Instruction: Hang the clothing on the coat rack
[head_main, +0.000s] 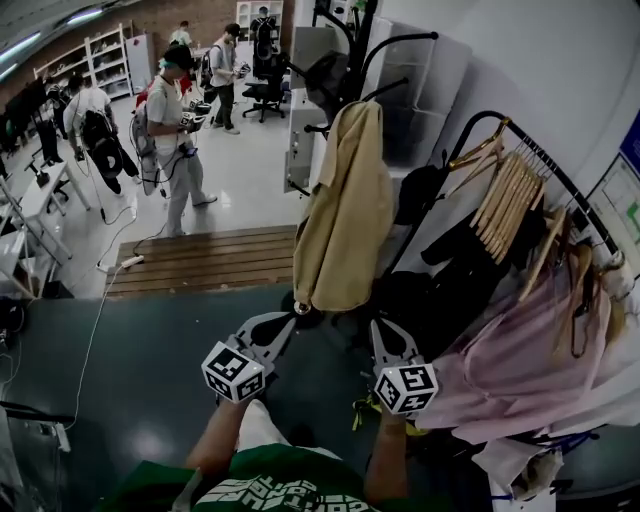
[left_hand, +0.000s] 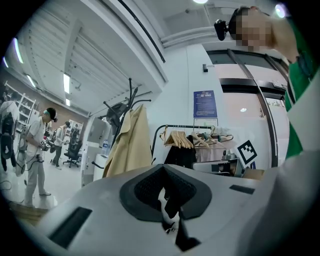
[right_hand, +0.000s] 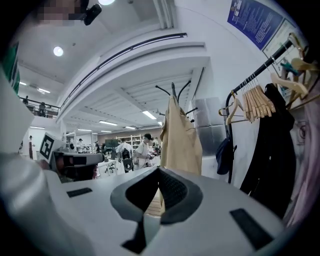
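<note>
A tan coat (head_main: 345, 210) hangs full length from the black coat rack (head_main: 352, 30) in the middle of the head view. It also shows in the left gripper view (left_hand: 131, 145) and the right gripper view (right_hand: 180, 140). My left gripper (head_main: 288, 320) is just below the coat's hem, jaws together and holding nothing (left_hand: 165, 192). My right gripper (head_main: 381, 328) is low and to the right of the hem. It is shut and empty (right_hand: 156, 192). Both point up toward the coat.
A black garment rail (head_main: 520, 145) with several wooden hangers (head_main: 505, 190), dark clothes (head_main: 470, 270) and a pink garment (head_main: 510, 360) stands at the right. A wooden platform (head_main: 200, 260) lies behind the rack. A person in white (head_main: 175, 140) stands further back, others beyond.
</note>
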